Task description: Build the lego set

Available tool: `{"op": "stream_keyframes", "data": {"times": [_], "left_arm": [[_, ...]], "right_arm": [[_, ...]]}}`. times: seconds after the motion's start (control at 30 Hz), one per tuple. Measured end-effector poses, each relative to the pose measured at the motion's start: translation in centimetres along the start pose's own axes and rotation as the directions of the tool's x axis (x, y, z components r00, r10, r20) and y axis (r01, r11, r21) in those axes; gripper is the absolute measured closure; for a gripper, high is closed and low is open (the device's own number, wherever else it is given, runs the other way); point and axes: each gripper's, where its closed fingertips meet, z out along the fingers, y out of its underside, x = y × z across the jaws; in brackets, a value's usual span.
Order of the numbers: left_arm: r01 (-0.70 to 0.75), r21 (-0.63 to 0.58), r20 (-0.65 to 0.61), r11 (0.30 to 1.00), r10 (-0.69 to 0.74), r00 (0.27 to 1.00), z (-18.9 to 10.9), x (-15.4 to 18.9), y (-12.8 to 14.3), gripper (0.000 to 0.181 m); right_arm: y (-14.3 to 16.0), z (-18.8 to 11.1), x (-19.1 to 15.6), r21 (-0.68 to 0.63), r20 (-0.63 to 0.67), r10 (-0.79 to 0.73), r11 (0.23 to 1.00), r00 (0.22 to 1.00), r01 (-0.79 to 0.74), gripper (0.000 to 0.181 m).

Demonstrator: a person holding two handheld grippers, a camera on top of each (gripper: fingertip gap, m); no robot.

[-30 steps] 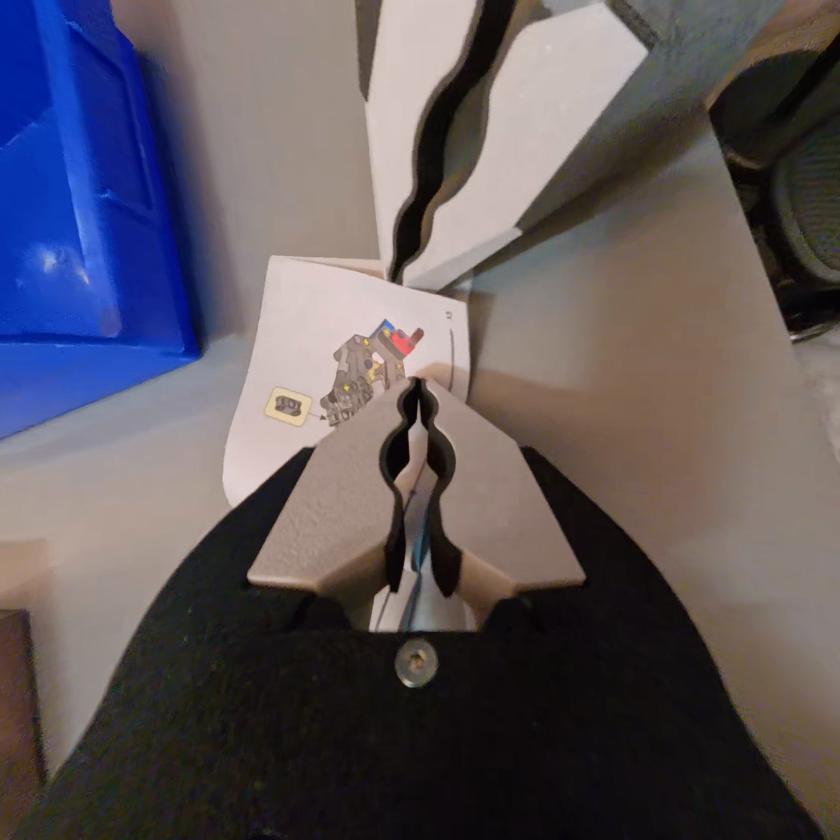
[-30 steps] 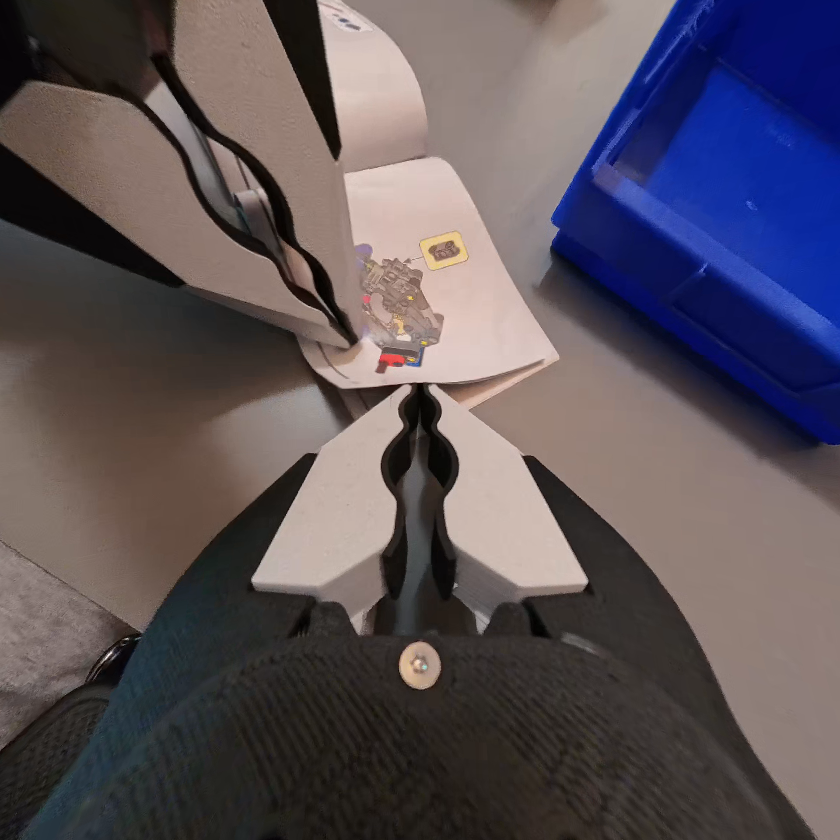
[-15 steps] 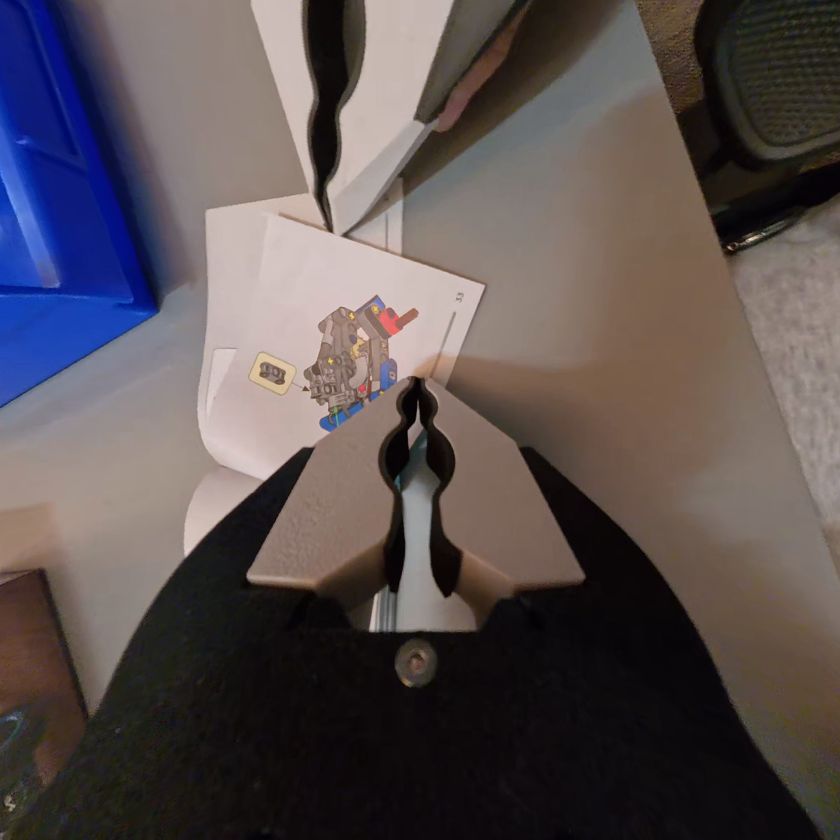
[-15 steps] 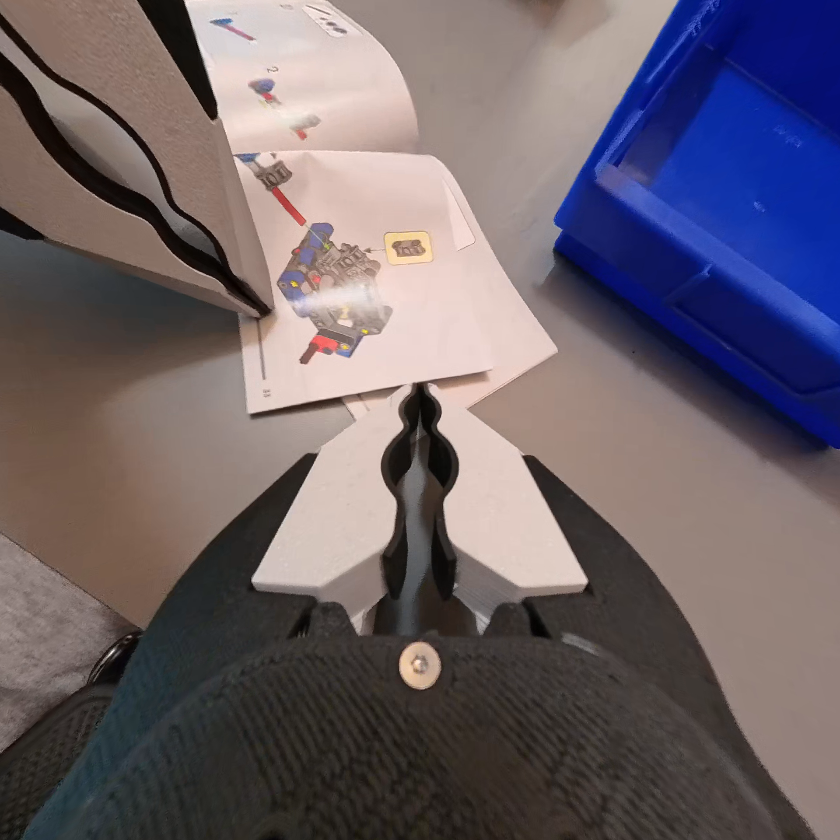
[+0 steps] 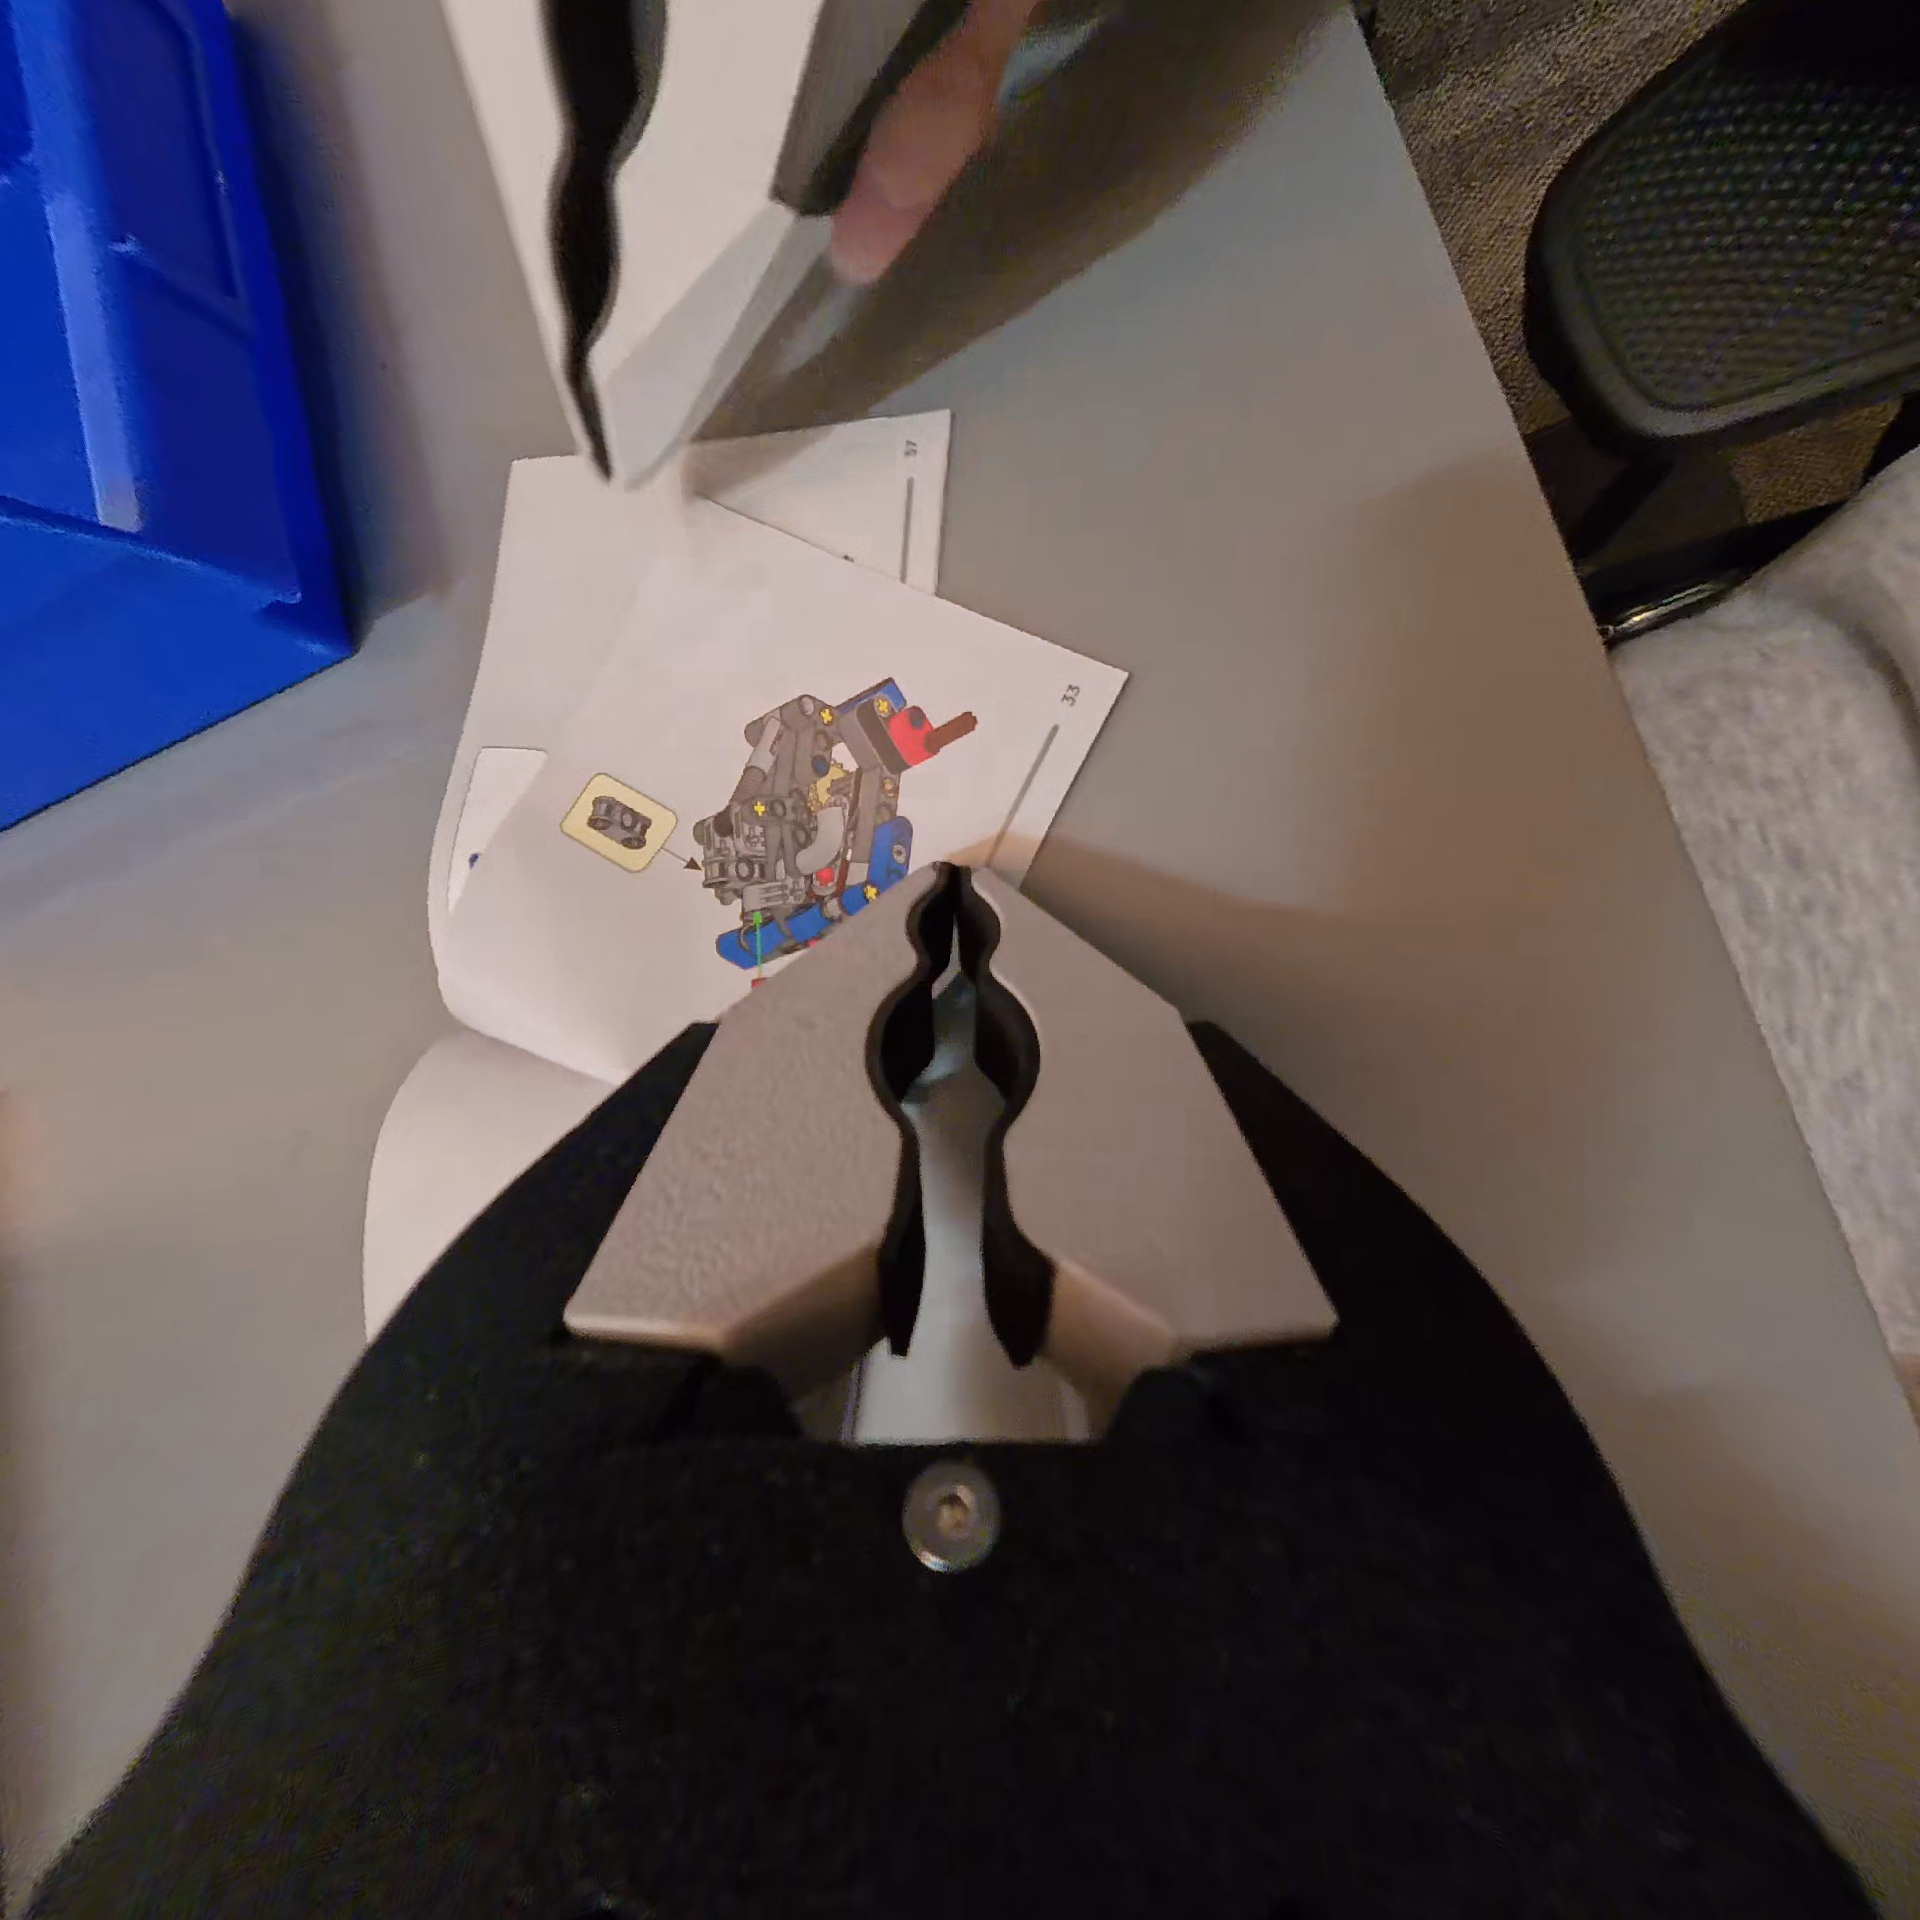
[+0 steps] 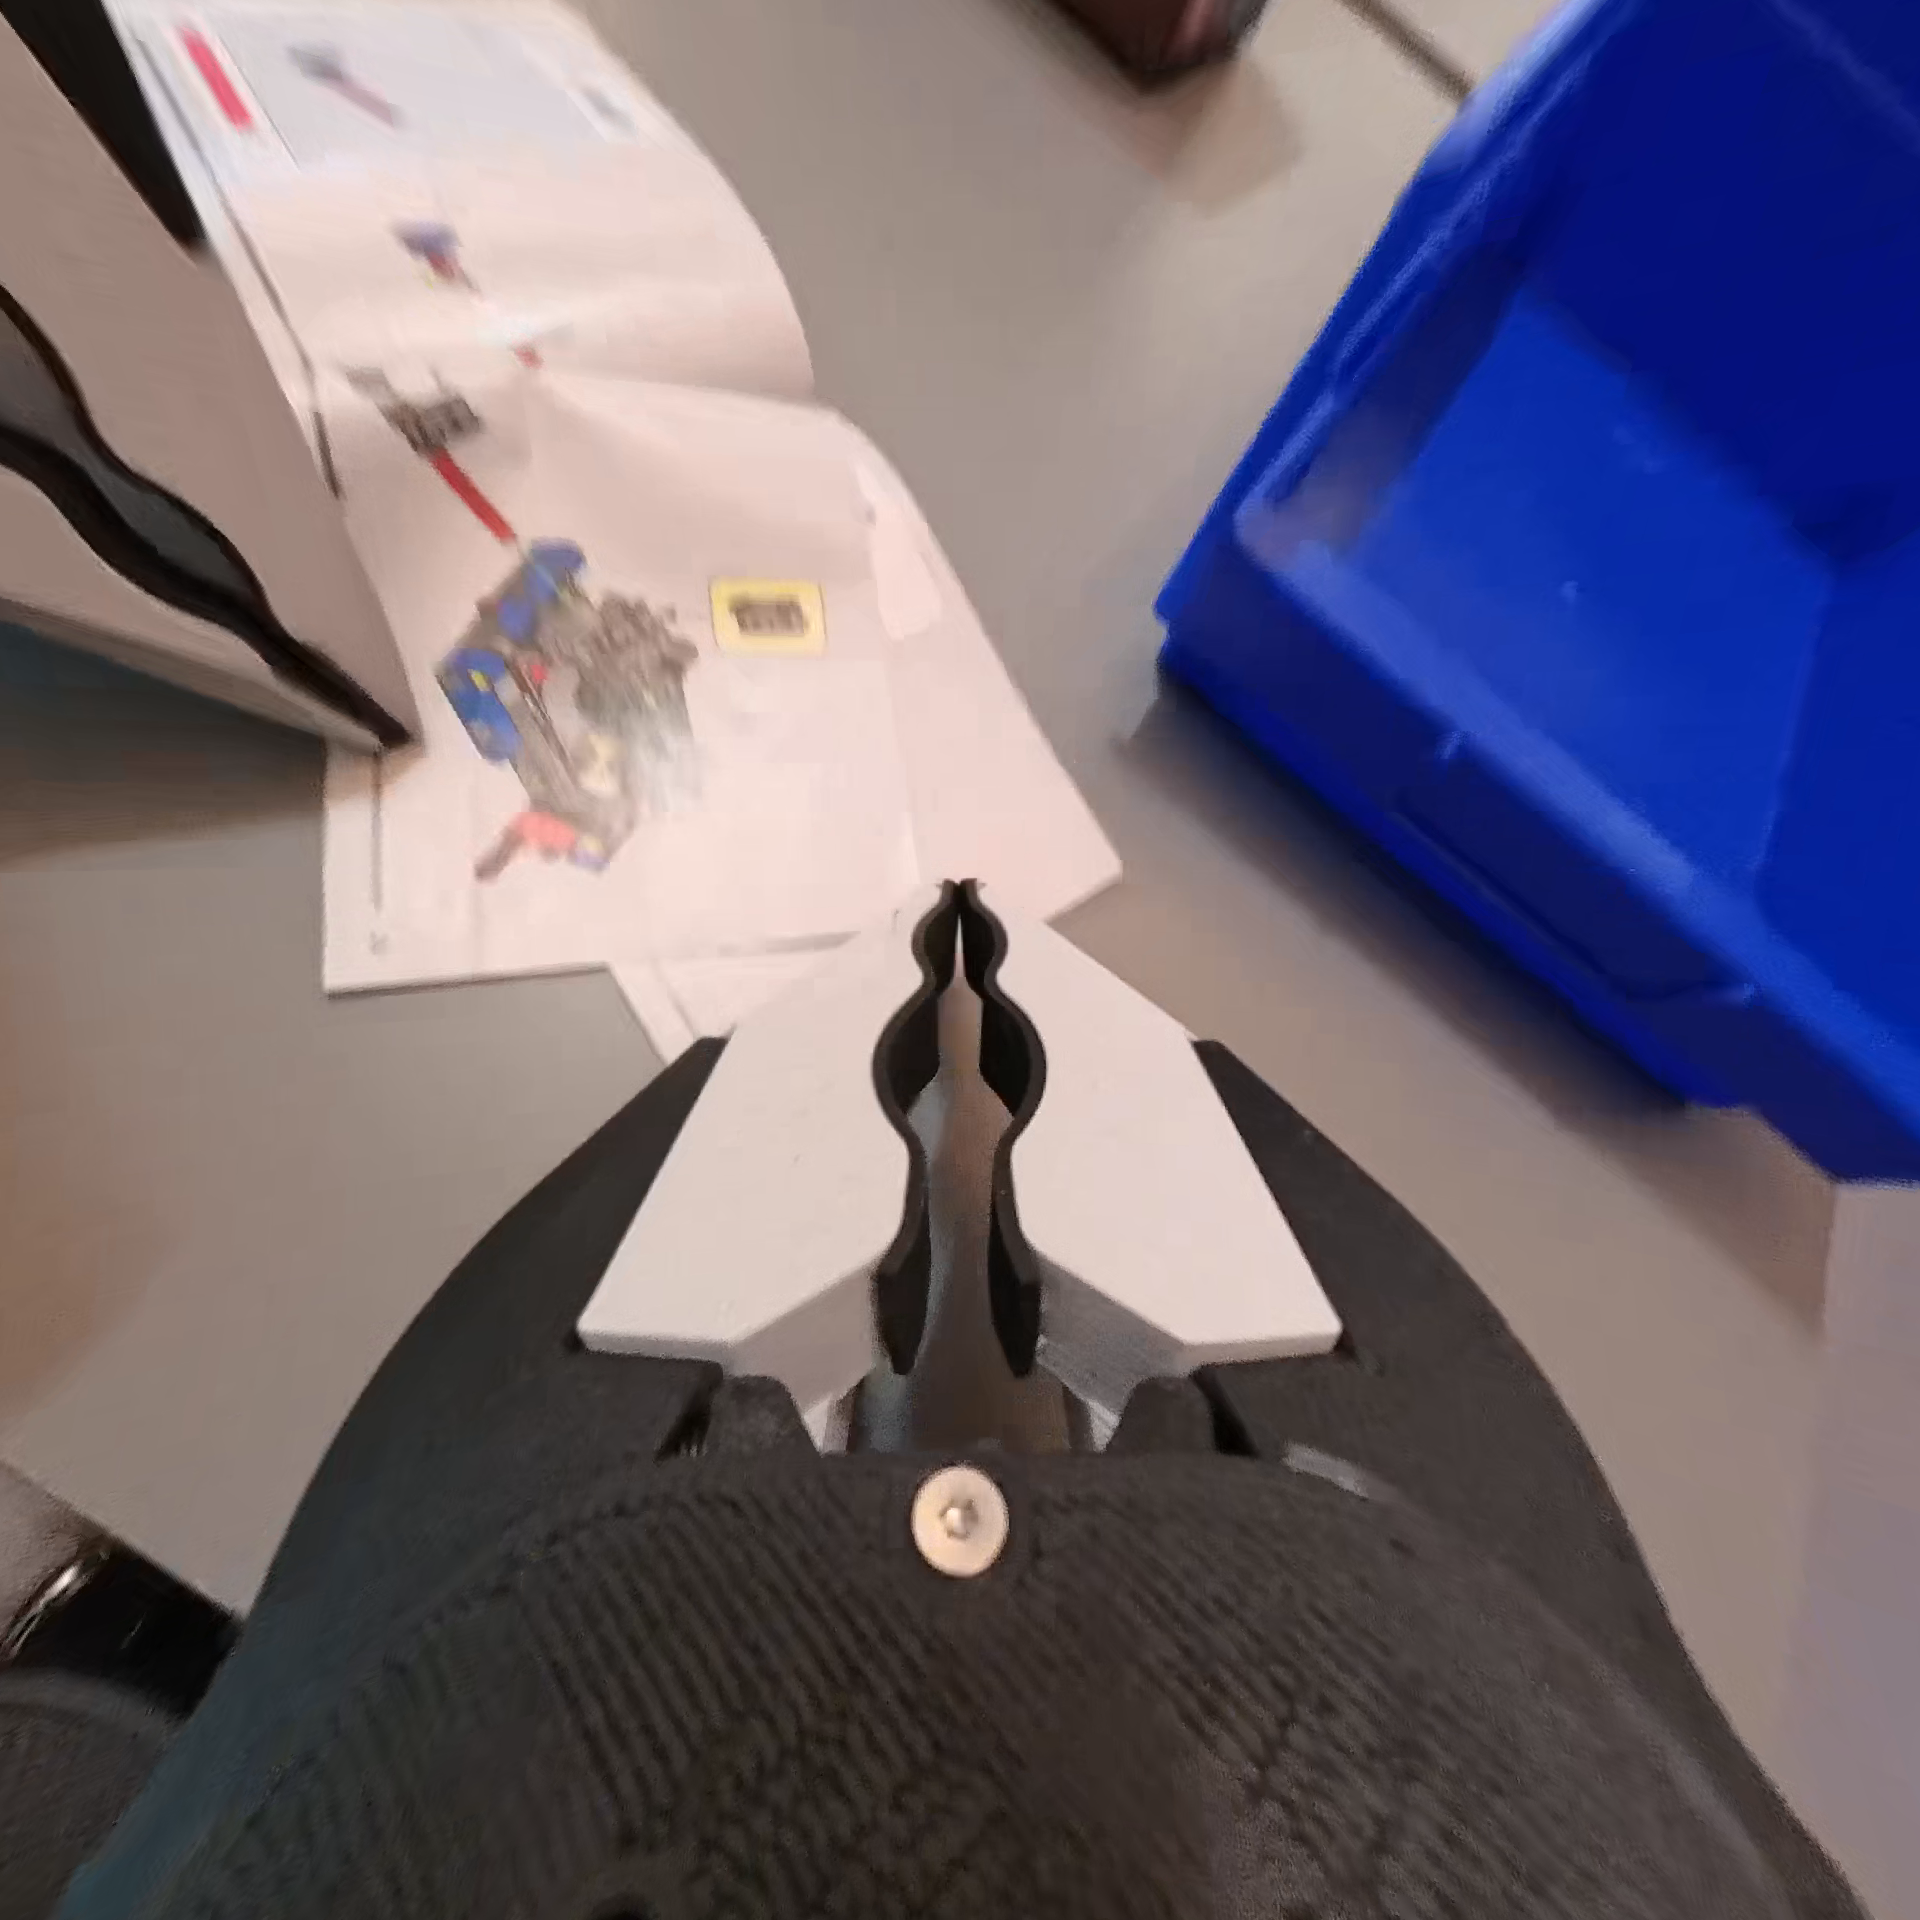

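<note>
An open instruction booklet lies on the grey table; its top page shows a grey and blue model. My left gripper is shut and empty, its tips over the booklet's near right corner. My right gripper comes in from the top, shut, its tips just above the booklet's far edge. In the right wrist view the right gripper is shut and empty at the near edge of the booklet, and the left gripper is at the left, over the page. No loose bricks show.
A blue plastic bin stands left of the booklet; in the right wrist view the bin is at the right, its visible part empty. A black mesh chair and grey carpet lie beyond the table's right edge. A person's finger holds the right gripper.
Both grippers have drawn back from each other and from the booklet. The page with the model picture now lies flat and more of the booklet shows. Both stayed shut.
</note>
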Motion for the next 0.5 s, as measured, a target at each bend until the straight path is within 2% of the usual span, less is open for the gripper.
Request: {"op": "stream_keyframes", "data": {"times": [0.07, 0.13, 0.17, 0.27, 0.5], "left_arm": [[-0.006, -0.009, -0.005, 1.000, 0.006, 1.000, 0.0, 0.0, 0.0, 0.181], [-0.019, -0.022, -0.008, 1.000, 0.019, 1.000, 0.0, 0.0, 0.0, 0.181], [-0.031, -0.029, 0.005, 0.999, 0.031, 1.000, 0.1, -0.2, 0.0, 0.181], [-0.037, -0.042, 0.078, 0.998, 0.040, 0.996, 0.5, -1.4, -0.1, 0.181], [-0.007, -0.064, 0.093, 0.998, 0.013, 0.996, 1.1, -2.3, -0.4, 0.181]], "right_arm": [[-1.8, 0.7, -1.3, 0.087, 0.092, -0.026, 0.996, 0.995, 0.018, 0.181], [-0.5, 1.8, -2.3, -0.015, 0.154, -0.065, 0.998, 0.986, 0.068, 0.181], [-0.5, 1.8, -2.7, -0.014, 0.176, -0.089, 0.996, 0.980, 0.092, 0.181], [-0.5, 1.7, -2.7, -0.012, 0.185, -0.082, 0.996, 0.979, 0.086, 0.181], [-0.6, 1.6, -3.0, 0.000, 0.200, -0.062, 0.998, 0.978, 0.063, 0.181]]}}
